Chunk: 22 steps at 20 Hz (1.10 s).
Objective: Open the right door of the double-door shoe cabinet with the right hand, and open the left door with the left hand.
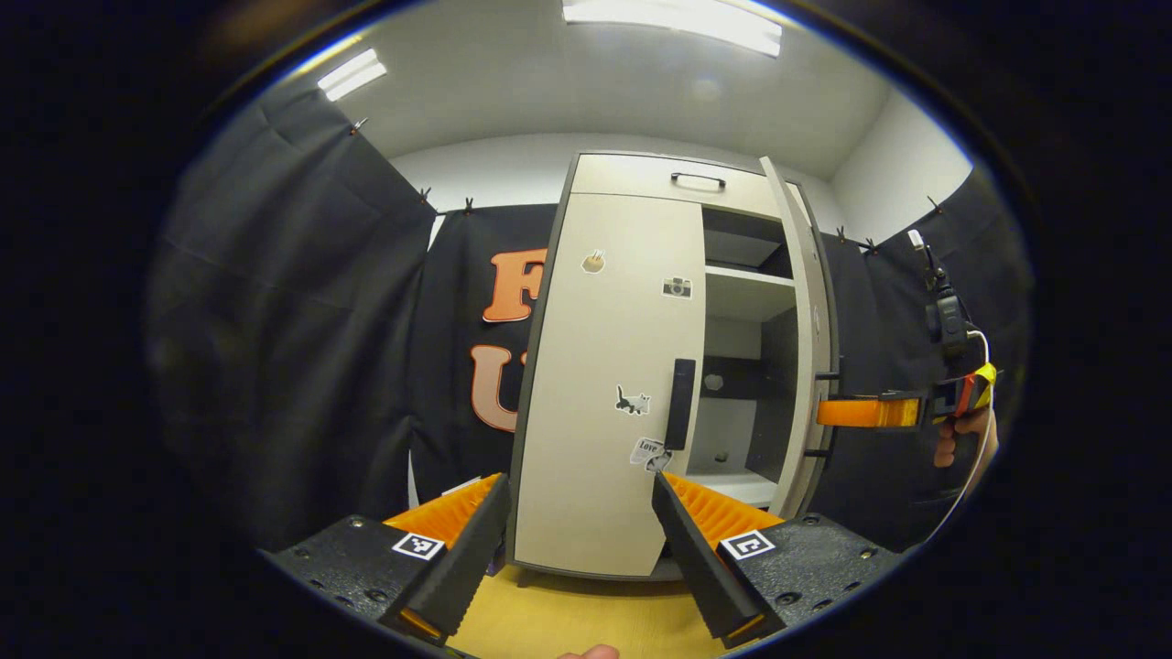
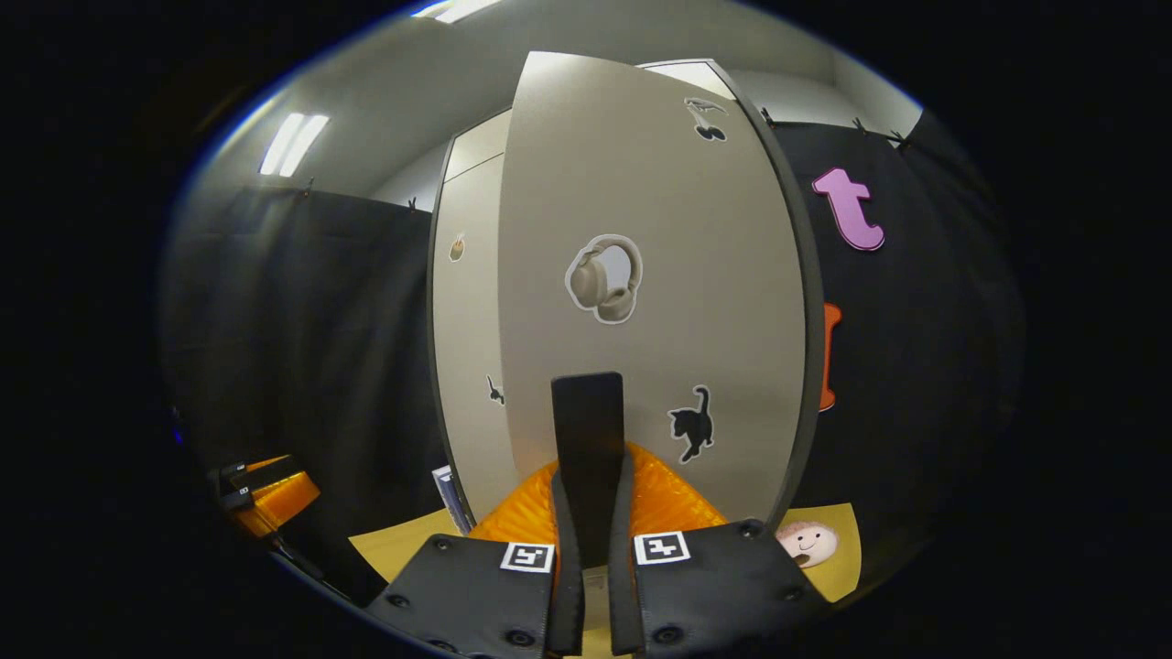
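While right hand-held gripper [image 2: 587, 513] clamps handle [image 2: 588, 430], right door [image 2: 641, 201] ajar

Cabinet [image 1: 641, 174]: tall, beige, dark edges, upright. Left door [image 1: 604, 384] closed, stickers on its face, dark vertical handle [image 1: 679, 403] at inner edge. Right door [image 1: 806, 348] swung open, exposing white shelves [image 1: 746, 279]; its dark handle [image 2: 587, 430] faces outward.

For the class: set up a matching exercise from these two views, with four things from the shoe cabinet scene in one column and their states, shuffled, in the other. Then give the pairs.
Things:
1. right door
2. left door
3. right claw
4. left claw

States:
A. open, holding nothing
B. closed flat
C. swung open, shelves showing
D. clamped on a dark door handle

Pairs: 1-C, 2-B, 3-D, 4-A
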{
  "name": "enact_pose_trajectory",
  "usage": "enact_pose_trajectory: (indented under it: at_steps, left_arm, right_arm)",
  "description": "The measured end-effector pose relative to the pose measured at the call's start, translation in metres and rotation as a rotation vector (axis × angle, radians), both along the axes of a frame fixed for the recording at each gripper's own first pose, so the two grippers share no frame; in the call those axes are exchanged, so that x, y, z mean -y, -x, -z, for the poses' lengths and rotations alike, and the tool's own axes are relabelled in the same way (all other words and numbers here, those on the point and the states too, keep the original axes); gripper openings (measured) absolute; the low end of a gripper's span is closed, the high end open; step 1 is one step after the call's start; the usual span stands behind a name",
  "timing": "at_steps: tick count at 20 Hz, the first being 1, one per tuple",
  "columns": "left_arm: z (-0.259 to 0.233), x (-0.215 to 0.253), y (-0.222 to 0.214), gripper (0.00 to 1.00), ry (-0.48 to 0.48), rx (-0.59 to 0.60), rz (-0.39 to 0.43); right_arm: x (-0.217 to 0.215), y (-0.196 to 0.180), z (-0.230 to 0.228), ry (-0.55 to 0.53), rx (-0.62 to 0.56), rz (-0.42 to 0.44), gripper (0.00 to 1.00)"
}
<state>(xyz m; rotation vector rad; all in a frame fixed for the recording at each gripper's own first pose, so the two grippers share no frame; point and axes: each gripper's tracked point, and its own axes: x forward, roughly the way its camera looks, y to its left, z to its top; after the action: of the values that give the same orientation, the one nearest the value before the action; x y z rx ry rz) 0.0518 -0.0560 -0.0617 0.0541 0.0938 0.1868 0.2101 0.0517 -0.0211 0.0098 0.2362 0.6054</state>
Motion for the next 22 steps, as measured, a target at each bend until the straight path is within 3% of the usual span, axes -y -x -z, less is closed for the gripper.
enact_pose_trajectory:
  at_steps: [4, 6, 22]
  left_arm:
    - [0.013, 0.02, -0.001, 0.94, 0.007, 0.016, 0.048]
    - [0.029, 0.025, 0.003, 0.94, 0.009, -0.036, 0.06]
    - [0.028, 0.057, 0.004, 0.94, 0.037, -0.02, 0.119]
  right_arm:
    - [0.03, 0.013, -0.008, -0.041, 0.048, 0.03, 0.19]
    - [0.041, 0.016, -0.01, -0.063, 0.044, 0.057, 0.18]
    - [0.131, 0.018, -0.023, 0.013, 0.114, 0.256, 0.15]
